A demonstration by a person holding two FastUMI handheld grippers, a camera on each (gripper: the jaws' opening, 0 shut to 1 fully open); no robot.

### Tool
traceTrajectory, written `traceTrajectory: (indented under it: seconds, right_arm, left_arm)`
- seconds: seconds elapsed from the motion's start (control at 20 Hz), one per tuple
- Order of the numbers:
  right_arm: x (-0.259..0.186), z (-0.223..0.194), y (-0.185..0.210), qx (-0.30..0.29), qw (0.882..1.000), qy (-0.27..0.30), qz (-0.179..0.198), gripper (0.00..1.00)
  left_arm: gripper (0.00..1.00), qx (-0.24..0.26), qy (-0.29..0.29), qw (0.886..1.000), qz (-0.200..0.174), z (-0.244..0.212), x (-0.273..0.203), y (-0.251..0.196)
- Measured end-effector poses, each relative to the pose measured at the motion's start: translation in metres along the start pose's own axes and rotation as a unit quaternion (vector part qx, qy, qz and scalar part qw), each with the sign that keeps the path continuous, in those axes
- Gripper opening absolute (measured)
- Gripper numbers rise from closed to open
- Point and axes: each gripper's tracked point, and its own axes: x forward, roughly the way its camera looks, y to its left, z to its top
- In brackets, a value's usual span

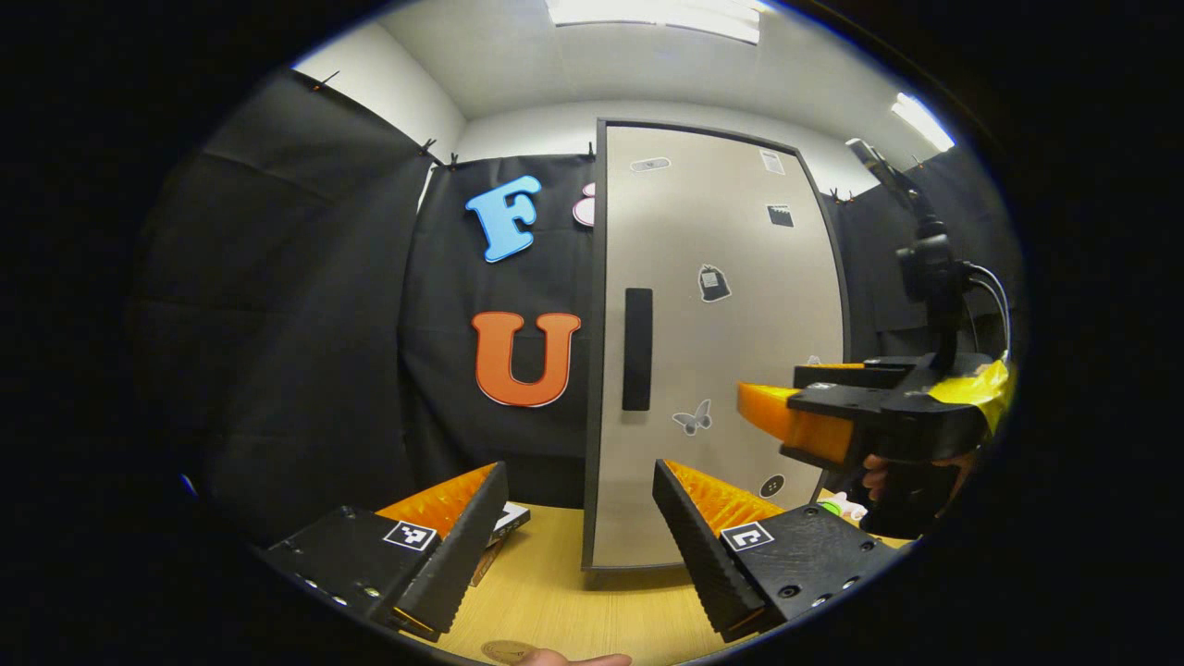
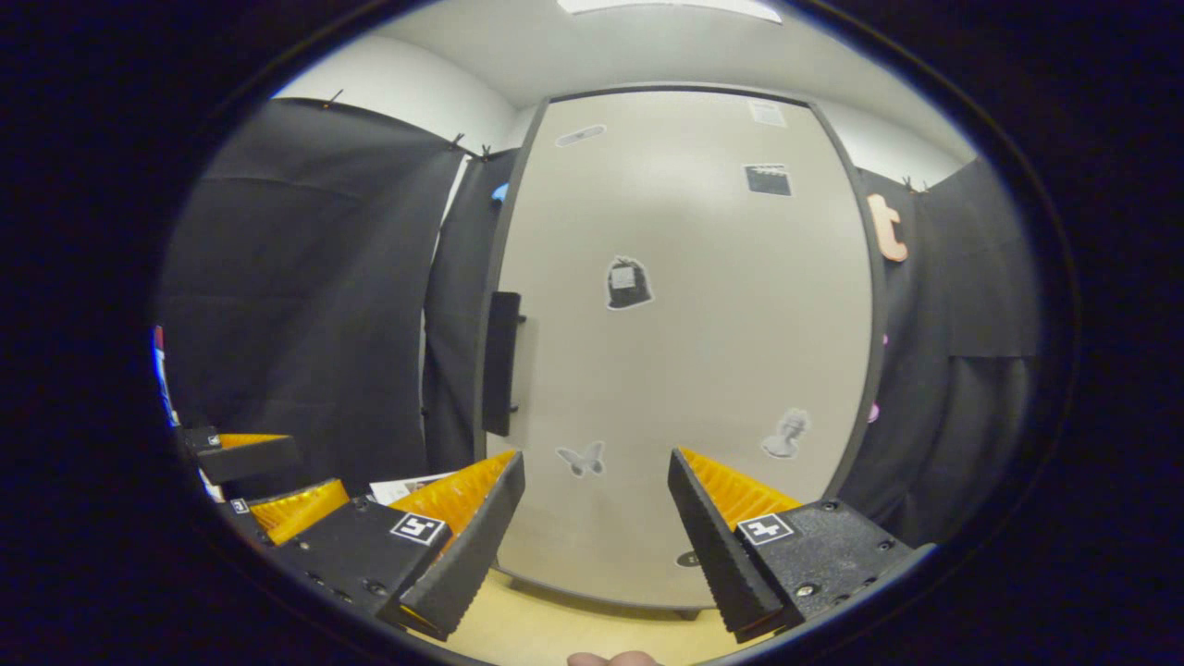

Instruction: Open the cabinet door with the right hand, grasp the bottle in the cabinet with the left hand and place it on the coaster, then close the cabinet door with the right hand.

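Observation:
The pale cabinet door (image 1: 721, 305) stands shut in its dark frame, hiding the inside. Its black vertical handle (image 1: 637, 349) is on the door's left side. My left gripper (image 1: 578, 536) hangs open above the wooden table, facing the door's lower left part. A round brown coaster (image 1: 507, 650) lies at the table's near edge, partly cut off. To the right, a hand holds my right gripper (image 1: 814, 416) in front of the door. In the right gripper view the door (image 2: 703, 333) is close, the handle (image 2: 502, 363) is left of centre, and my right gripper (image 2: 597, 536) is open with nothing between its fingers.
The wooden table (image 1: 573, 601) runs up to the cabinet's foot. A small card or box (image 1: 504, 523) lies behind my left finger, and a small green and white object (image 1: 842, 505) sits near the door's right base. My left gripper (image 2: 268, 499) is low at the left.

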Motion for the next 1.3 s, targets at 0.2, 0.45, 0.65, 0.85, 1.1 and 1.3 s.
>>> traceTrajectory:
  seconds: [0.2,0.45,0.65,0.85,1.1,1.3]
  right_arm:
    - [0.049,0.014,0.044,-0.004,0.999,0.0,0.035,1.0]
    - [0.095,0.006,0.076,0.016,0.999,0.025,0.043,1.0]
    - [0.109,0.002,0.079,0.028,0.999,0.028,0.03,0.93]
    - [0.115,-0.001,0.066,0.04,0.999,0.033,-0.013,0.47]
    - [0.112,-0.001,0.064,0.034,0.999,0.027,-0.033,0.12]
    - [0.098,0.0,0.07,0.035,0.999,0.023,-0.03,0.09]
  left_arm:
    - [0.95,0.002,0.025,0.999,0.024,-0.016,-0.016,0.03]
    - [0.95,0.004,0.03,0.998,0.057,-0.02,-0.028,0.066]
    - [0.95,0.005,0.033,0.997,0.073,-0.025,-0.033,0.088]
    - [0.95,0.002,0.048,0.996,0.071,-0.037,-0.035,0.099]
    - [0.95,0.009,0.056,0.997,0.057,-0.042,-0.033,0.105]
    - [1.0,0.012,0.053,0.997,0.046,-0.041,-0.023,0.113]
